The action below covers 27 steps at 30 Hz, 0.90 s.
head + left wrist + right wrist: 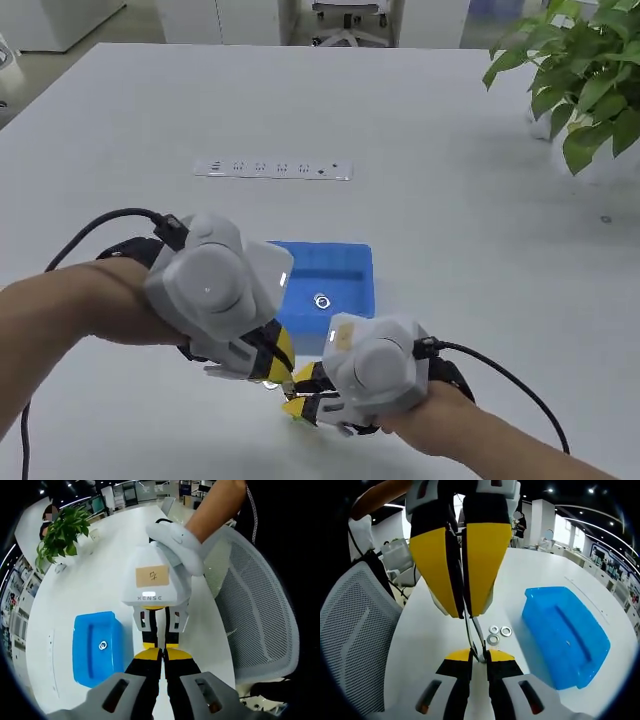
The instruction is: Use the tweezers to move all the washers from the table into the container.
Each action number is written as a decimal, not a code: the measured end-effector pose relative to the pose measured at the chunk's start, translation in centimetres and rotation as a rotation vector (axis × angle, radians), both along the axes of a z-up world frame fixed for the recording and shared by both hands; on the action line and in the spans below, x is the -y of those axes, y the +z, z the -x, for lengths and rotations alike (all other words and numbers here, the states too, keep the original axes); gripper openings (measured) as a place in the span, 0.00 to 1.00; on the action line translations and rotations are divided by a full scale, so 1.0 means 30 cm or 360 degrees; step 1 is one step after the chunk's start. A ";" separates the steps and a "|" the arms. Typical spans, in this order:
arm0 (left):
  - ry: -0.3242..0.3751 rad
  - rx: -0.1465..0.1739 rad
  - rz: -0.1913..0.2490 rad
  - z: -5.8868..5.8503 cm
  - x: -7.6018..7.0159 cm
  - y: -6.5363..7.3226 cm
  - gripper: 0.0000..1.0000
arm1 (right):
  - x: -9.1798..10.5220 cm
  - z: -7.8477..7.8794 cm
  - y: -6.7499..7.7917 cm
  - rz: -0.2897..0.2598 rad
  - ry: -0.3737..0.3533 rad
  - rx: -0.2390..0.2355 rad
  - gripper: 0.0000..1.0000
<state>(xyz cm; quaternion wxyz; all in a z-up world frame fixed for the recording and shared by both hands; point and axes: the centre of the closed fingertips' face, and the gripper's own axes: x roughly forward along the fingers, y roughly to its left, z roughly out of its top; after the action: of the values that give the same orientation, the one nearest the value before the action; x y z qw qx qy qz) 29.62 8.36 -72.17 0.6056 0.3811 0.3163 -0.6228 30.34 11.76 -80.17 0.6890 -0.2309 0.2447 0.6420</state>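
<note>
One washer lies inside the blue container in the head view. On the near side of that container, over the white table, my left gripper and my right gripper meet tip to tip; what lies under them I cannot make out from here. In the left gripper view my left jaws are drawn together to a hairline gap and point straight at the right gripper's jaws, with the container off to one side and its single washer showing. The right gripper view is the most useful. There the tweezers are clamped between the left gripper's big yellow jaws, and their thin end runs down into my right jaws, which are closed to a narrow slit around it. Three washers sit in a tight cluster on the table between that thin end and the container, just beside its wall. I judge the step in hand is lining up the pick. To do it well I should keep the left clamp firm so the tweezers cannot twist, and squeeze only lightly with the right. The points should come down on the rim of the nearest washer alone, then lift clear of the container wall before I let go.
</note>
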 end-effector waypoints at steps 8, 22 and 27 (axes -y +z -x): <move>0.0001 -0.0005 0.0008 -0.001 -0.001 0.007 0.05 | -0.011 -0.007 0.010 -0.0011 0.0009 0.0009 0.12; 0.0026 -0.0011 0.0018 -0.014 -0.007 0.003 0.05 | -0.008 -0.011 0.009 -0.0009 0.0003 -0.0004 0.12; 0.0026 -0.0021 0.0016 -0.010 -0.008 0.005 0.05 | -0.012 -0.010 0.016 -0.0018 0.0002 -0.0001 0.12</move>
<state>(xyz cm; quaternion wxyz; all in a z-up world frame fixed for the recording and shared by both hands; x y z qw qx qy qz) 29.94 8.61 -72.02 0.6106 0.3714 0.3203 -0.6218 30.64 12.12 -79.70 0.6897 -0.2270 0.2412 0.6439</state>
